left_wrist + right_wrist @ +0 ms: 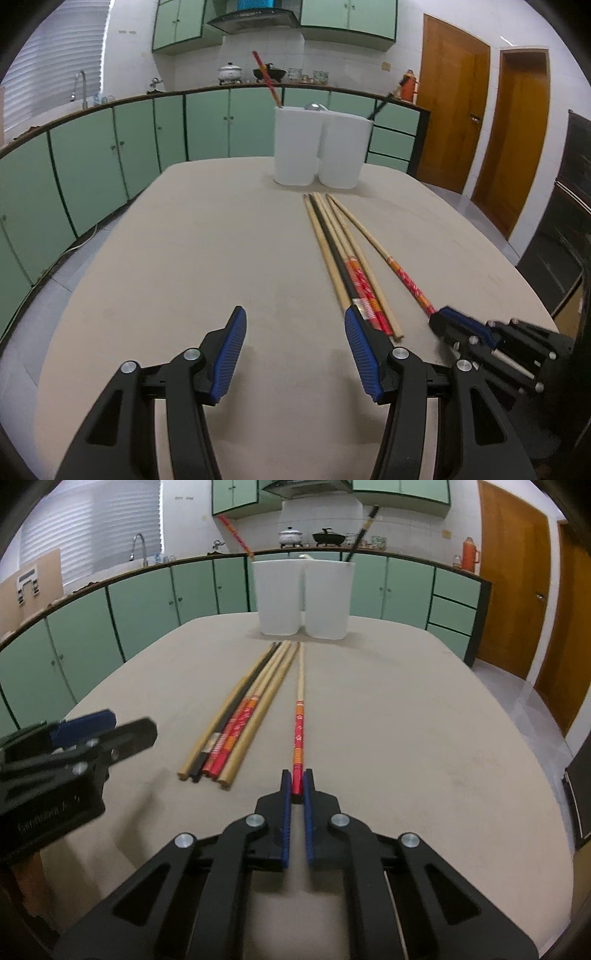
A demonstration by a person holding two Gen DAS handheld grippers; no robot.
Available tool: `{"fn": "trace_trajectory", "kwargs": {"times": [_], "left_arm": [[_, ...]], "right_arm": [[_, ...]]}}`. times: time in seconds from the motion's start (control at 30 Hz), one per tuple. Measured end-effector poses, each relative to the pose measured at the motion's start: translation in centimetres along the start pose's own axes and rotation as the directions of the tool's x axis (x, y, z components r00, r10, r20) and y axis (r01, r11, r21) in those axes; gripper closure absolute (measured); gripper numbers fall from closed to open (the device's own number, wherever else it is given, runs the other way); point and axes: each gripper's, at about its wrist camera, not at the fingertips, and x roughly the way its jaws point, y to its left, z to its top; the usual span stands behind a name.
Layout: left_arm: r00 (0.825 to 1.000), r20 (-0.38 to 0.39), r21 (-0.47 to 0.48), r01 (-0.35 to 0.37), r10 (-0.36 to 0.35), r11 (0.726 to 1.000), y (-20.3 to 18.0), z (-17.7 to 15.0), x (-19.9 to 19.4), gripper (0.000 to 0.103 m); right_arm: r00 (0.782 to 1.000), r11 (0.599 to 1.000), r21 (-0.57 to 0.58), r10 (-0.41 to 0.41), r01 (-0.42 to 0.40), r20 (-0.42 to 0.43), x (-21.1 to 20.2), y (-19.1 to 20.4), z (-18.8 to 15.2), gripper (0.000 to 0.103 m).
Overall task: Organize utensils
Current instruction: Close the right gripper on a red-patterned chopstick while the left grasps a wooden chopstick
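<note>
Gripping: right claw (297, 783) shut on red end of single chopstick (300, 716), centre of right-wrist frame; stick lies flat on counter (406, 720), pale tip toward containers.
Chopstick bundle: five or so sticks (243, 716) side by side, just left of the single one, apart from it; wood, black, red/orange patterned ends nearest cam.
Containers: two white tubs (303, 598) touching each other at far end of counter, top centre; a red stick leans out of left tub, a black one out of right; contents otherwise unclear.
Left claw: (295, 354) lower centre of left-wrist frame, jaws approx. half apart, nothing betw. them, over bare counter; its right finger overlaps near ends of bundle in pic, contact unclear.
Bkgd: green cabinets (147, 602), wooden doors (454, 110).
</note>
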Motion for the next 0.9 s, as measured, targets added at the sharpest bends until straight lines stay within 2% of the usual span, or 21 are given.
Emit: {"fn": "trace_trajectory", "kwargs": {"times": [0.2, 0.5, 0.67, 0.77, 0.9], "left_arm": [[0.999, -0.033, 0.022, 0.02, -0.019, 1.0, -1.0, -0.4, 0.7, 0.048], [0.997, -0.073, 0.02, -0.008, 0.01, 1.0, -1.3, -0.6, 1.8, 0.05], [0.997, -0.073, 0.02, -0.021, 0.022, 1.0, -1.5, -0.5, 2.0, 0.055], [0.996, -0.077, 0.026, -0.036, 0.038, 0.999, -1.8, -0.5, 2.2, 0.07], [0.997, -0.072, 0.018, -0.017, 0.018, 1.0, -1.9, -0.4, 2.2, 0.097]], "right_arm": [[1.0, 0.999, 0.037, -0.023, 0.023, 0.003, -0.4, -1.9, -0.1, 0.098], [1.0, 0.999, 0.053, -0.01, 0.01, 0.0, -0.2, -2.5, -0.3, 0.098], [1.0, 0.998, 0.062, -0.005, 0.004, 0.007, -0.2, -2.6, -0.3, 0.098], [1.0, 0.998, 0.063, -0.002, 0.002, 0.009, -0.2, -2.6, -0.3, 0.098], [1.0, 0.998, 0.06, -0.001, 0.0, 0.014, -0.4, -2.6, -0.4, 0.098]]}}
